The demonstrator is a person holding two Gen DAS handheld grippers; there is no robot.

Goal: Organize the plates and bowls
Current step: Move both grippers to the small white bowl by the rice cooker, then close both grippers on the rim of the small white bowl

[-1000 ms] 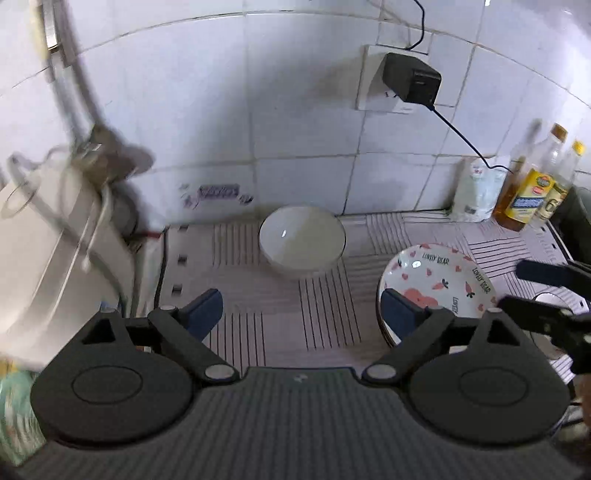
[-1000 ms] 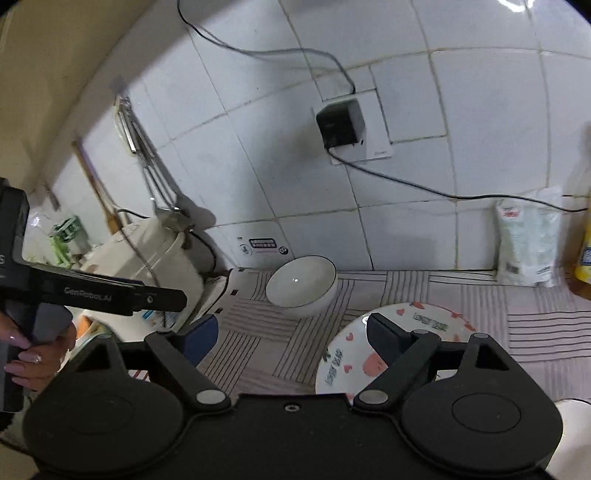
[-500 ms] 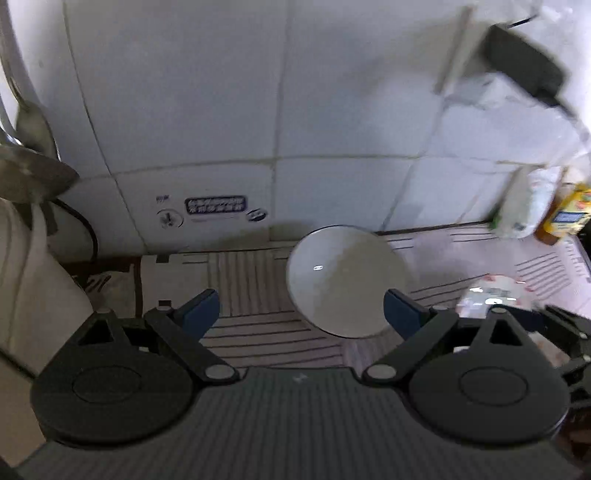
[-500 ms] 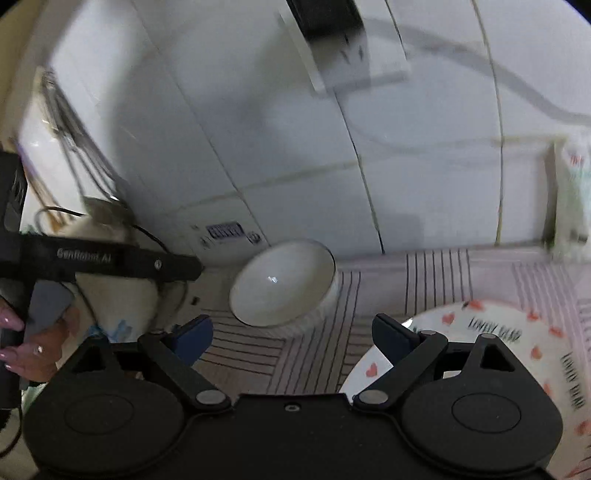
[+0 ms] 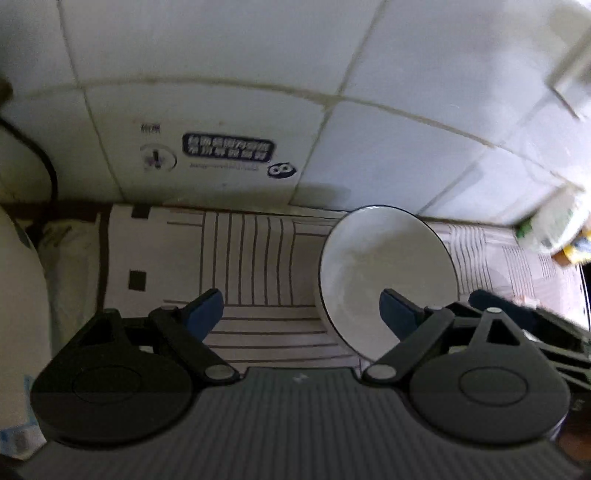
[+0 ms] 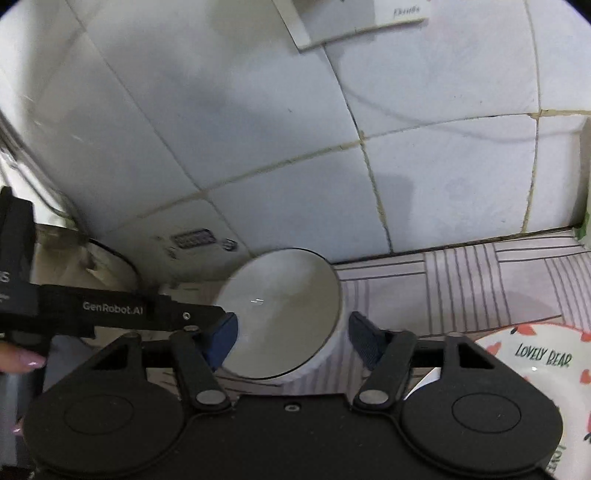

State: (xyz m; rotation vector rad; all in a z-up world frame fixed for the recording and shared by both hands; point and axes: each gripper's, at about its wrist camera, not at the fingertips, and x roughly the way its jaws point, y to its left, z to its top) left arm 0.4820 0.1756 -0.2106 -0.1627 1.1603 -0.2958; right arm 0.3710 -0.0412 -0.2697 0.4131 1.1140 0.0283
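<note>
A white bowl [image 5: 384, 273] [image 6: 284, 306] stands on the striped mat near the tiled wall. My left gripper [image 5: 301, 314] is open; its right finger [image 5: 397, 312] reaches over the bowl's rim and the left one is over the mat. My right gripper [image 6: 293, 338] is open and straddles the bowl, one pad on each side of it. The left gripper's arm [image 6: 110, 314] shows at the left of the right wrist view. A white plate with red hearts and "LOVELY BEAR" [image 6: 535, 373] lies to the right of the bowl.
The tiled wall [image 5: 295, 92] stands close behind the bowl. A white rice cooker [image 5: 18, 314] stands at the left. A white bag and a bottle [image 5: 561, 236] stand at the far right by the wall. A wall socket plate [image 6: 358, 18] is above.
Both grippers have moved forward and down to the bowl. The bowl now sits between the right gripper's fingers, and the left gripper's right finger is over its rim.
</note>
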